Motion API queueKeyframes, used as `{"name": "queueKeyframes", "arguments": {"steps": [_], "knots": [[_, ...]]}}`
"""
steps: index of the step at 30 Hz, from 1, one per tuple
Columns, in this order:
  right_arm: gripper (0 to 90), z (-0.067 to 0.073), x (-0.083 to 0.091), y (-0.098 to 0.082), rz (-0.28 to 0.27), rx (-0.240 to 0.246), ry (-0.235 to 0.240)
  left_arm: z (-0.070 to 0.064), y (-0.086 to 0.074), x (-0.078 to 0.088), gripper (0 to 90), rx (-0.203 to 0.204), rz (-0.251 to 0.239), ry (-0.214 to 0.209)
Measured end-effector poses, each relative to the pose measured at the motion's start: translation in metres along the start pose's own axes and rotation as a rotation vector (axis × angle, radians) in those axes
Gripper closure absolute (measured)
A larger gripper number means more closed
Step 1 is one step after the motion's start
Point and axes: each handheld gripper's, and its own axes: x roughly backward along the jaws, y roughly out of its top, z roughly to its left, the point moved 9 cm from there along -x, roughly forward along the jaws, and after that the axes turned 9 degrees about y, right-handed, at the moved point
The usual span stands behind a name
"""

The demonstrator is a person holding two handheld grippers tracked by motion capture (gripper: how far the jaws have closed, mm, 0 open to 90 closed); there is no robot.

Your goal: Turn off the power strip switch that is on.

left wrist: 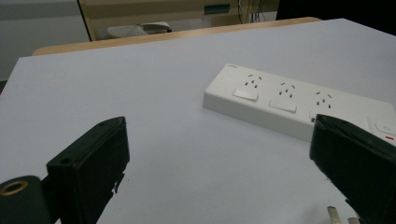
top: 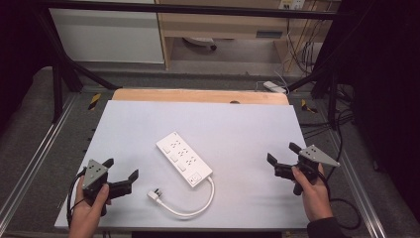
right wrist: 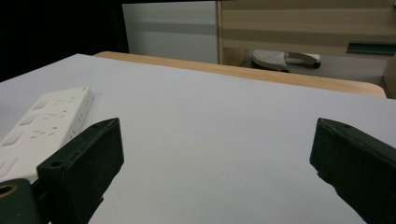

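A white power strip (top: 183, 158) lies diagonally at the middle of the white table top (top: 237, 129), its three sockets and switches facing up. Its white cable (top: 195, 206) loops round to a plug (top: 154, 195) lying near the front edge. My left gripper (top: 121, 169) is held open at the front left, a little left of the plug; the strip (left wrist: 299, 105) lies ahead of its jaws and the plug's pins (left wrist: 338, 215) show at the bottom. My right gripper (top: 282, 153) is held open at the right, with the strip (right wrist: 39, 128) off to its left.
A wooden edge (top: 198, 95) runs along the table's far side. Beyond it stand a wooden cabinet (top: 223, 25) and a white panel (top: 106, 37). Black frame bars (top: 64, 69) flank the table, and cables (top: 302, 49) hang at the back right.
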Motion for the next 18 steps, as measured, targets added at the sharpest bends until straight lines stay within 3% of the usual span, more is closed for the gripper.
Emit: {"name": "queueKeyframes", "arguments": {"steps": [11,18], "knots": [[3.1,0.007,-0.001,-0.021,0.023,0.000,0.021,-0.001,0.000,0.000,4.7,-0.001,-0.003,-0.003],[3.0,0.019,-0.009,-0.033,0.053,0.007,0.061,-0.001,0.001,0.000,4.7,-0.005,-0.005,-0.003]]}}
